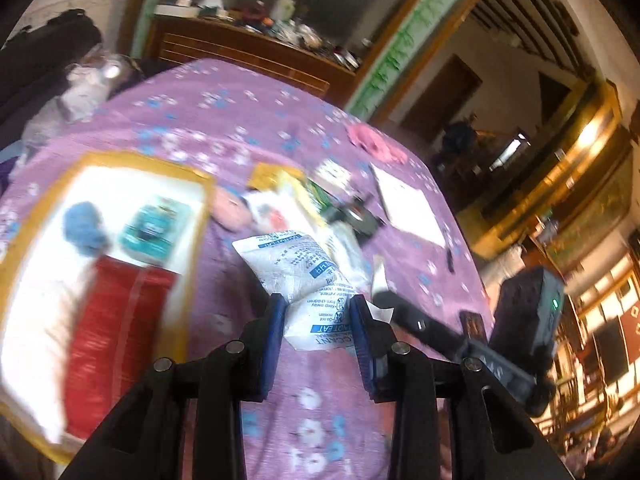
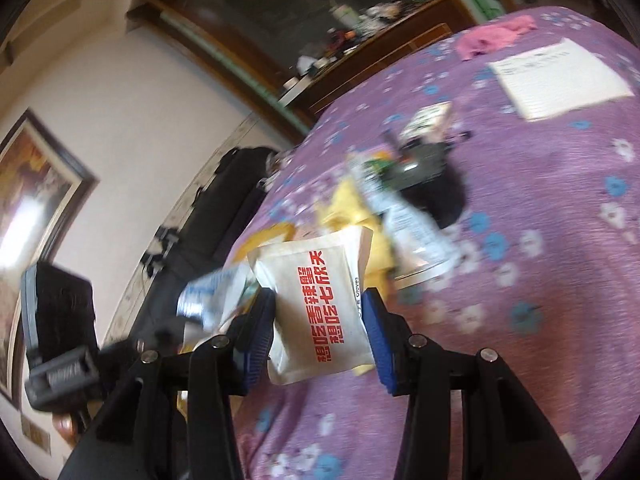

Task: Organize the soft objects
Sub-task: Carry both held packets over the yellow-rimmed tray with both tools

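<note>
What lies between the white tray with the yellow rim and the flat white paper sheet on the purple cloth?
In the left wrist view, a loose pile lies between the tray and the paper sheet: a pink round soft thing, crumpled white packets and a dark object.

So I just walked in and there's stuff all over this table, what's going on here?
A person is sorting soft items with a handheld gripper in each hand. The left gripper is clamped on a white desiccant packet, and the right gripper holds a white pouch with red lettering. Both are lifted above the purple flowered tablecloth. A yellow-rimmed tray already holds a blue fuzzy thing, a teal packet and a red item. A pile of loose items remains on the cloth.
</note>
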